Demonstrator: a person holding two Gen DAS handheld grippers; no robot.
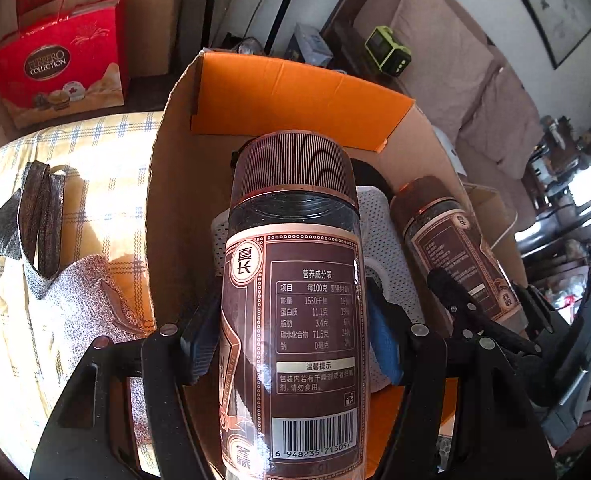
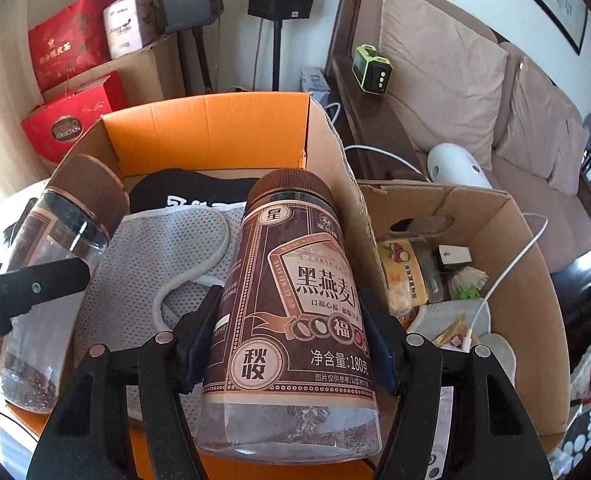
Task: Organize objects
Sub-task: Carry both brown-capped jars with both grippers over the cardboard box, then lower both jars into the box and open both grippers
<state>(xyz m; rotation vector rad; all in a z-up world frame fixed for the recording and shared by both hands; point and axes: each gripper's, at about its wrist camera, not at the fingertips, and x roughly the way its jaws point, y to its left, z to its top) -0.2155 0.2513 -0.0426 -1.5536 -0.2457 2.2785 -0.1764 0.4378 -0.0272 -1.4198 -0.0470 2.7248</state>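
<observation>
In the left wrist view my left gripper (image 1: 291, 320) is shut on a brown-labelled oat jar (image 1: 295, 288) with a ribbed brown cap. It holds the jar tilted over an open cardboard box with orange flaps (image 1: 295, 96). To its right, my right gripper (image 1: 491, 300) holds a second, matching jar (image 1: 447, 240). In the right wrist view my right gripper (image 2: 291, 328) is shut on that jar (image 2: 295, 300), above the same box (image 2: 215, 132). The left jar (image 2: 55, 260) shows at the left edge. A white mesh cloth (image 2: 155, 256) and a black cloth (image 2: 183, 196) lie in the box.
A second cardboard box (image 2: 515, 220) at the right holds snack packs and a white cable (image 2: 507, 272). Red gift bags (image 1: 59, 64) stand at the back left. A grey knitted bag (image 1: 75, 288) lies on the checked cloth. A sofa (image 2: 455, 80) and a green device (image 2: 371, 70) are behind.
</observation>
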